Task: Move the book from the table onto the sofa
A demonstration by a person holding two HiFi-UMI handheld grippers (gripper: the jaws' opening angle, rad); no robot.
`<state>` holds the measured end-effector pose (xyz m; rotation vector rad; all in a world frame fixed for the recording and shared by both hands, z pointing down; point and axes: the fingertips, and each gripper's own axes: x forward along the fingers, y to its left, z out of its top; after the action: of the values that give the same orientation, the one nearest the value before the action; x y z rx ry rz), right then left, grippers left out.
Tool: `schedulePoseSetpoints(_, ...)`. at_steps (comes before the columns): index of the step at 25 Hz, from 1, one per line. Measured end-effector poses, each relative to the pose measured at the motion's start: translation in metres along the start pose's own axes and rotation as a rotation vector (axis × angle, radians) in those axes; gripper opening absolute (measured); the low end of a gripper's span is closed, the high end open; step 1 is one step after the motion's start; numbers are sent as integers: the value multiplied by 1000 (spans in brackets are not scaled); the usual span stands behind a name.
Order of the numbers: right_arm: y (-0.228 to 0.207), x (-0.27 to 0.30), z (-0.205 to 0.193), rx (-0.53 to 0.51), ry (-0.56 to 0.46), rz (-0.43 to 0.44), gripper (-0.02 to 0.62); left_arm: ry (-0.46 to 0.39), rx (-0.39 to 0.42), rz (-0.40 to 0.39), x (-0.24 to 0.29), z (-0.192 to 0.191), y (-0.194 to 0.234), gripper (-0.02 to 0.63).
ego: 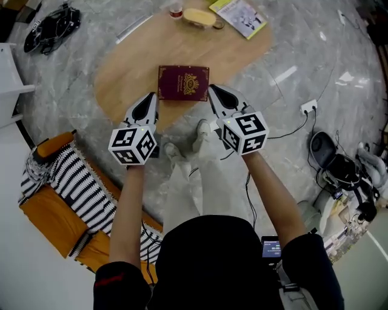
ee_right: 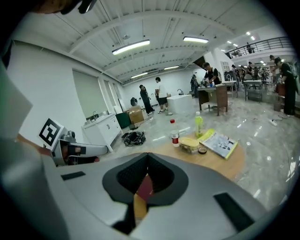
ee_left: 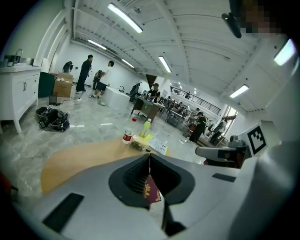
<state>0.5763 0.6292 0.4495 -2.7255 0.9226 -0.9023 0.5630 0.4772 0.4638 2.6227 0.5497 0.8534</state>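
Observation:
A maroon book with a gold crest lies flat near the front edge of the oval wooden table. My left gripper is shut and empty, its tip just off the book's lower left corner. On the other side, my right gripper is also shut and empty, beside the book's right edge. In the left gripper view the closed jaws let a strip of the book show below them. The right gripper view shows the same: shut jaws over a sliver of the book. The sofa, orange with a striped blanket, stands at lower left.
At the table's far end sit a red-capped bottle, a green bottle, a food box and a magazine. Cables lie on the floor at far left; a power strip and bags lie to the right. People stand in the background.

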Motion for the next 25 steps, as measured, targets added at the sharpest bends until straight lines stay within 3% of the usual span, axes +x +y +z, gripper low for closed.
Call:
schedulePoseSetpoints(10,-30,37,-71,43,79,3,15,85,-57,32,56,-63,35,17)
schedulePoseSetpoints(18,-65,68,-116,153,120,-4,15,173,-59,30,97,-107,56,28)
schedulePoseSetpoints(23,-87,93,-142,194,176,-11,21,229,-60,35,123,-124,77,143)
schedulePoseSetpoints(25,-95,102,-154,217,199,-15,82,248,-61,45,132,-132,87,175)
